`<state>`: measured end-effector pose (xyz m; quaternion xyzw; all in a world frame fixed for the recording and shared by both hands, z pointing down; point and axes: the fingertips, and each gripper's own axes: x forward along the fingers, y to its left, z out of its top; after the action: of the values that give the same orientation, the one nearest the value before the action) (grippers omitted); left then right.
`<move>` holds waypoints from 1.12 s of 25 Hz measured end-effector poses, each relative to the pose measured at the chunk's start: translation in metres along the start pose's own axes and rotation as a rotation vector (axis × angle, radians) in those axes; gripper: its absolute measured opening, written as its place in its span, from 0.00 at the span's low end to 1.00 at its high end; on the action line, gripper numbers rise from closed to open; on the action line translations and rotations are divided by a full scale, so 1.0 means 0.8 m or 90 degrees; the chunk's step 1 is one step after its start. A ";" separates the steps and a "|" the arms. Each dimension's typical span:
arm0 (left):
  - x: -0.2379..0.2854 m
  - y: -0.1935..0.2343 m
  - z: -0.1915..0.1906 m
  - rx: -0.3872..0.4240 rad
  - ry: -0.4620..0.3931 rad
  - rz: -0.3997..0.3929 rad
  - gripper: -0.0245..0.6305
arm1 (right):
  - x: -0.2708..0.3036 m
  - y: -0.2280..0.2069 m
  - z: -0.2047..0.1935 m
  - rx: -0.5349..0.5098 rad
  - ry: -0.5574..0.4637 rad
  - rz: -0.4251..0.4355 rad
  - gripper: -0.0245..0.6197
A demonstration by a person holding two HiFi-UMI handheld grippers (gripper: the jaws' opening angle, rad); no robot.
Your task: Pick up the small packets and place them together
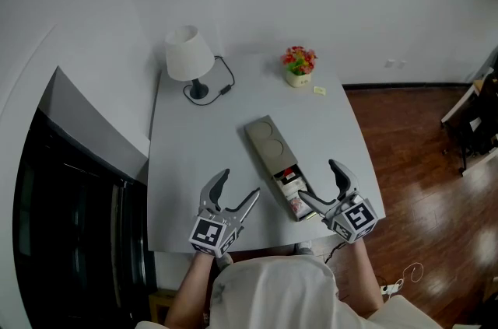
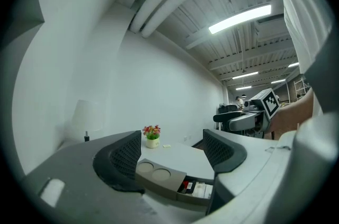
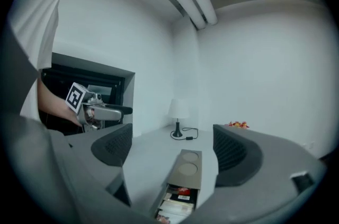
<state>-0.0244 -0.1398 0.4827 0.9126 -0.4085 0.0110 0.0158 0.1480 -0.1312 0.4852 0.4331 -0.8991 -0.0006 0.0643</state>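
Note:
A long taupe organiser box [image 1: 271, 145] lies slantwise on the grey table [image 1: 194, 164], with two round recesses at its far end. Its near compartment holds several small packets [image 1: 292, 189], red, black and white. One more small pale packet [image 1: 319, 91] lies far back beside the flower pot. My left gripper [image 1: 240, 184] hovers open and empty left of the box. My right gripper [image 1: 317, 180] stands open and empty right of the packets. In the left gripper view the box [image 2: 159, 178] lies below the open left gripper [image 2: 172, 157]. In the right gripper view the packets [image 3: 177, 202] sit low between the jaws of the right gripper [image 3: 172, 151].
A white lamp [image 1: 189, 55] with a black cord stands at the table's back left. A small pot of red flowers [image 1: 299, 67] stands at the back right. A dark cabinet [image 1: 70, 203] flanks the table's left, and wooden floor [image 1: 420, 164] lies to the right.

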 end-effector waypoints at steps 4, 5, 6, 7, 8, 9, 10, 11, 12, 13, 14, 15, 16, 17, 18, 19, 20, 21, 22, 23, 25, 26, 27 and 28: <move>0.001 -0.014 -0.012 0.000 0.027 -0.039 0.56 | 0.002 0.008 -0.038 -0.054 0.080 0.096 0.74; 0.001 -0.016 -0.015 0.000 0.034 -0.047 0.56 | 0.004 0.015 -0.053 -0.073 0.113 0.134 0.72; 0.000 -0.018 -0.018 0.000 0.040 -0.053 0.56 | 0.007 0.022 -0.070 -0.097 0.148 0.173 0.72; -0.002 -0.020 -0.021 -0.001 0.046 -0.059 0.56 | 0.008 0.027 -0.091 -0.125 0.188 0.211 0.72; -0.003 -0.022 -0.023 0.000 0.049 -0.062 0.56 | 0.008 0.032 -0.115 -0.155 0.232 0.248 0.72; -0.005 -0.024 -0.024 0.000 0.052 -0.065 0.56 | 0.007 0.034 -0.138 -0.183 0.277 0.283 0.72; -0.006 -0.026 -0.025 -0.001 0.053 -0.066 0.56 | 0.006 0.036 -0.162 -0.210 0.323 0.315 0.68; -0.007 -0.028 -0.024 -0.002 0.054 -0.067 0.56 | 0.005 0.036 -0.185 -0.236 0.367 0.343 0.53; -0.008 -0.030 -0.024 -0.002 0.056 -0.069 0.55 | 0.005 0.036 -0.207 -0.263 0.409 0.371 0.51; -0.010 -0.032 -0.026 0.000 0.058 -0.069 0.55 | 0.005 0.036 -0.229 -0.289 0.447 0.400 0.51; -0.011 -0.033 -0.029 0.001 0.062 -0.068 0.55 | 0.004 0.038 -0.250 -0.314 0.483 0.430 0.51; -0.013 -0.035 -0.031 0.002 0.064 -0.066 0.55 | 0.002 0.040 -0.268 -0.337 0.517 0.460 0.51; -0.015 -0.036 -0.032 0.003 0.066 -0.064 0.55 | -0.001 0.042 -0.284 -0.359 0.547 0.486 0.51; -0.016 -0.038 -0.031 0.004 0.067 -0.062 0.55 | -0.002 0.044 -0.298 -0.379 0.572 0.507 0.51; -0.018 -0.040 -0.031 0.004 0.067 -0.059 0.55 | -0.003 0.044 -0.310 -0.399 0.592 0.524 0.51; -0.019 -0.041 -0.029 0.003 0.066 -0.056 0.55 | -0.003 0.044 -0.321 -0.415 0.608 0.540 0.51; -0.021 -0.041 -0.027 0.001 0.066 -0.051 0.55 | -0.003 0.045 -0.330 -0.429 0.622 0.553 0.51; -0.023 -0.041 -0.027 0.001 0.067 -0.046 0.55 | -0.003 0.045 -0.338 -0.440 0.634 0.565 0.51; -0.026 -0.040 -0.029 0.001 0.069 -0.041 0.55 | -0.002 0.046 -0.345 -0.451 0.645 0.575 0.51; -0.029 -0.039 -0.031 0.002 0.071 -0.035 0.55 | 0.000 0.046 -0.351 -0.462 0.653 0.582 0.51; -0.034 -0.036 -0.035 0.000 0.074 -0.024 0.55 | 0.004 0.047 -0.363 -0.484 0.666 0.591 0.51; -0.037 -0.035 -0.035 -0.001 0.074 -0.019 0.55 | 0.005 0.048 -0.368 -0.492 0.672 0.595 0.51; -0.040 -0.034 -0.036 -0.002 0.075 -0.014 0.55 | 0.006 0.048 -0.374 -0.499 0.680 0.598 0.52; -0.042 -0.033 -0.038 -0.002 0.077 -0.009 0.55 | 0.007 0.049 -0.380 -0.503 0.687 0.600 0.52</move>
<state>-0.0276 -0.0958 0.5113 0.9131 -0.4004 0.0653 0.0415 0.1497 -0.0946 0.7892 -0.1040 -0.7655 -0.0816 0.6297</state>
